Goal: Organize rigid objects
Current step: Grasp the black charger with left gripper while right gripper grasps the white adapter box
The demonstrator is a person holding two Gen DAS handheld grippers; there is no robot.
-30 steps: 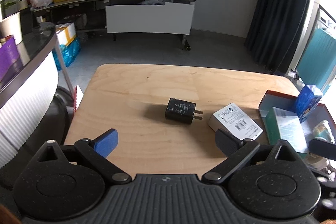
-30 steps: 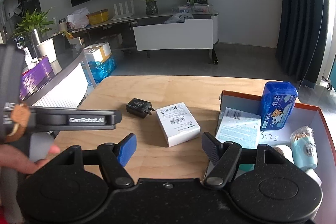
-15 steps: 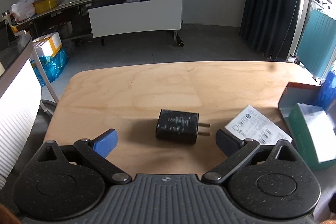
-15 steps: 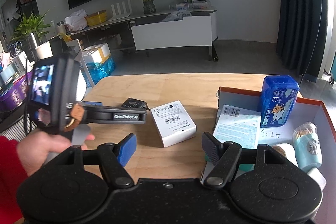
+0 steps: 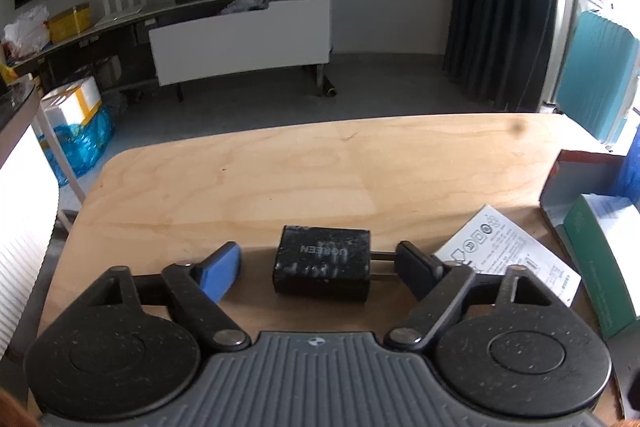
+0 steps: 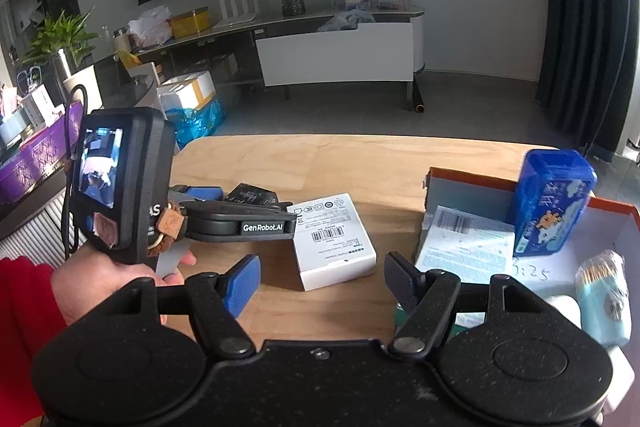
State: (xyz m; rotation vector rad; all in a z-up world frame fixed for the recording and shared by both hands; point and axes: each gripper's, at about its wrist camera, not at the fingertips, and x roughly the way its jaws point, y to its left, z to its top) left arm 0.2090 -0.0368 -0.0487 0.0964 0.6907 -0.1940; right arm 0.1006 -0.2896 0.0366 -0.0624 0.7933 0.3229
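A charger (image 5: 322, 269) is laid on the surface (image 5: 300, 179), between the fingers (image 5: 220, 269) of the left gripper (image 5: 318, 267). Just to its right a flat box (image 6: 332, 241) is placed, and further right an open tray (image 6: 472, 187) is set. In the tray, a carton (image 6: 550, 205) is stood upright behind a flat packet (image 6: 466, 245).

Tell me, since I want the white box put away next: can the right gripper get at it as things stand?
Probably yes. The right gripper is open and empty, and the white box lies flat on the table just ahead with bare wood between. The left gripper is close beside the box, around the black charger.
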